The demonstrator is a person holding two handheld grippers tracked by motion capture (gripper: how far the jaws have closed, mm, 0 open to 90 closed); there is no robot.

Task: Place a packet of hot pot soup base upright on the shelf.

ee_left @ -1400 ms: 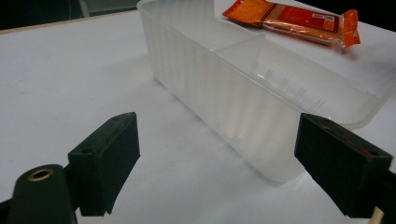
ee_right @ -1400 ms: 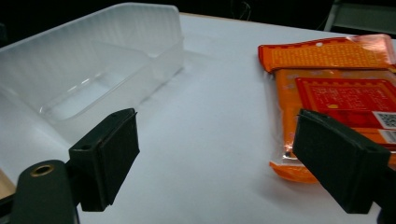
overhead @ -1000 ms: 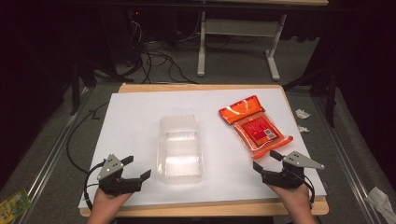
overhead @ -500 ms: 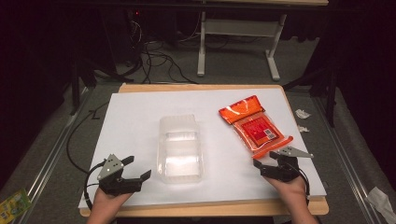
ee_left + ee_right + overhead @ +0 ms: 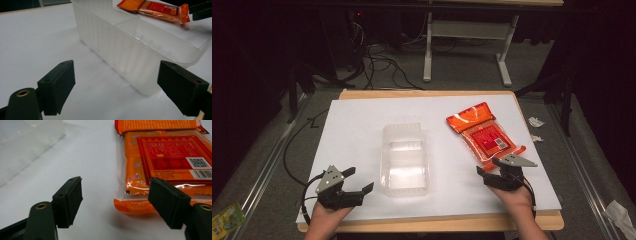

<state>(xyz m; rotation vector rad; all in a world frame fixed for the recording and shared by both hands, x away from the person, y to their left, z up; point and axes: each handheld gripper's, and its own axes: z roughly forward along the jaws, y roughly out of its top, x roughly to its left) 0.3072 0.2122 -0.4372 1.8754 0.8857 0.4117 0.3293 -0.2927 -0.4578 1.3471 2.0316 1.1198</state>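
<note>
A wooden table (image 5: 427,94) carries a large white sheet (image 5: 357,125) covering most of its top. On the sheet, a clear rectangular two-compartment plastic container (image 5: 405,159) lies centrally; a flat orange sealed food packet (image 5: 482,132) lies to its right, farther back.

A clear plastic tray (image 5: 406,159) rests on the white table (image 5: 357,130).

In the right gripper view, the flat orange plastic food packet (image 5: 160,157) is cut off by the top and right edges, and its small print is too fine to read. The clear ribbed plastic container (image 5: 27,142) is cropped at that view's upper left corner. In the left gripper view, the container's (image 5: 140,47) far end runs off the top. In the high view, a green-and-yellow wrapper (image 5: 227,218) on the floor is cut by the left edge.
</note>
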